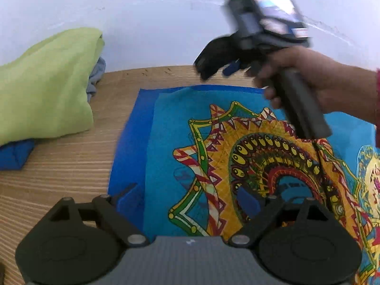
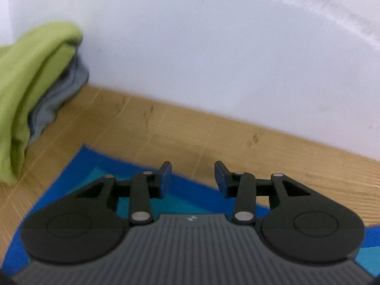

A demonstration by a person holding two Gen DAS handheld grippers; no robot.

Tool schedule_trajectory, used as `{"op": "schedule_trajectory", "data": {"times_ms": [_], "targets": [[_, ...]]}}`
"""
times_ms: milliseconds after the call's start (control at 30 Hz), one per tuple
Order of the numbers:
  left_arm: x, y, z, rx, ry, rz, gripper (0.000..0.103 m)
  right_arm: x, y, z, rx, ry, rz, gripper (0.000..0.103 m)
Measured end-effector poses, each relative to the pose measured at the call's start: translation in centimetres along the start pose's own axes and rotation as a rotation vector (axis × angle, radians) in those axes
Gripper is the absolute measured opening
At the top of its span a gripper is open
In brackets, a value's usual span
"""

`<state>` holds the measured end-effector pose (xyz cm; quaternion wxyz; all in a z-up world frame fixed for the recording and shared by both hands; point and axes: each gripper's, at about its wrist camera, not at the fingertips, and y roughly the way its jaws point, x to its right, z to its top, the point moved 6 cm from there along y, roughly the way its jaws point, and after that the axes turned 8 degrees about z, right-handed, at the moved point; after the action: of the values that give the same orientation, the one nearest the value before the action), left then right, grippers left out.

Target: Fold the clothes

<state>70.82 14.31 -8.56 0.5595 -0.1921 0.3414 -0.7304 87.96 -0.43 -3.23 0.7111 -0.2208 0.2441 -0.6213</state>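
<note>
From the left wrist camera, the left gripper (image 1: 190, 198) sits low over a blue garment (image 1: 166, 128) spread flat on a wooden table (image 1: 71, 166), its two blue-padded fingers spread wide with nothing between them; the left finger lies over the darker blue edge of the cloth and the right finger over the bright printed pattern of yellow, red and green. The garment shows a lighter turquoise layer folded over a darker blue one, whose border runs along its left and far sides. To the left, against a white wall (image 1: 142, 23), a lime-green cloth (image 1: 47, 83) lies heaped on a grey cloth (image 1: 97, 76) and a small blue bundle (image 1: 14, 154). Above the far right part of the garment, a person's hand (image 1: 308, 76) holds the handle of the right gripper (image 1: 213, 68), which is blurred and raised off the cloth. From the right wrist camera, the right gripper (image 2: 192, 178) has its blue pads apart at a moderate gap, empty, over the garment's (image 2: 59, 190) far edge where dark blue meets the table (image 2: 166, 130). The lime-green cloth (image 2: 30, 83) and the grey cloth (image 2: 61, 95) under it sit at the left by the wall (image 2: 213, 47).
</note>
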Motion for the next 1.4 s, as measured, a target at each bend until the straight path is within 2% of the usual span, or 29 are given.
{"op": "schedule_trajectory", "data": {"times_ms": [33,100,200,333,467,600,733,833,900,967,1033,1067,1300,1333,1400], "targets": [[0.0,0.0,0.0,-0.003,-0.001,-0.002,0.090,0.5,-1.5,0.0,0.014,-0.007,0.024,0.042],[-0.2,-0.1,0.3,-0.007,-0.005,-0.013,0.089,1.9,-4.4,-1.0,-0.048,-0.028,0.036,0.043],[-0.2,-0.4,1.2,-0.008,-0.010,-0.052,0.088,5.2,-10.3,-4.3,-0.090,-0.009,-0.017,0.043],[1.4,-0.1,2.8,-0.010,0.035,-0.110,0.088,10.5,-17.8,-9.8,-0.102,0.165,-0.090,0.043],[3.4,0.7,3.2,-0.015,0.087,-0.104,0.088,13.0,-18.3,-12.6,-0.118,0.198,-0.143,0.044],[4.4,1.8,3.3,-0.029,0.094,-0.072,0.089,15.6,-18.2,-14.7,-0.123,0.233,-0.197,0.047],[4.3,2.7,3.4,-0.030,0.073,-0.044,0.092,18.7,-11.0,-9.5,0.000,0.228,-0.312,0.049],[4.1,3.1,3.5,-0.026,0.065,-0.035,0.093,20.9,-8.0,-6.6,0.041,0.270,-0.381,0.048],[3.7,3.1,3.6,-0.017,0.070,-0.023,0.093,21.3,-9.0,-5.9,0.059,0.357,-0.332,0.049],[2.9,2.9,3.7,-0.003,0.075,0.004,0.093,19.6,-11.9,-6.0,0.102,0.400,-0.142,0.048],[2.0,3.4,4.2,0.002,0.065,0.037,0.093,16.3,-14.6,-7.4,0.025,0.357,0.022,0.048],[1.5,3.7,4.4,-0.001,0.054,0.050,0.093,14.9,-15.4,-8.1,-0.005,0.328,0.075,0.048],[-1.5,4.5,5.0,-0.035,0.002,0.087,0.090,8.4,-13.3,-11.4,-0.101,0.036,0.084,0.050],[-1.5,4.2,5.0,-0.036,0.002,0.077,0.089,8.1,-12.6,-11.5,-0.100,0.021,0.077,0.050],[-1.3,3.5,5.0,-0.036,-0.006,0.035,0.088,9.3,-9.5,-9.4,-0.044,0.021,-0.002,0.050]]}}
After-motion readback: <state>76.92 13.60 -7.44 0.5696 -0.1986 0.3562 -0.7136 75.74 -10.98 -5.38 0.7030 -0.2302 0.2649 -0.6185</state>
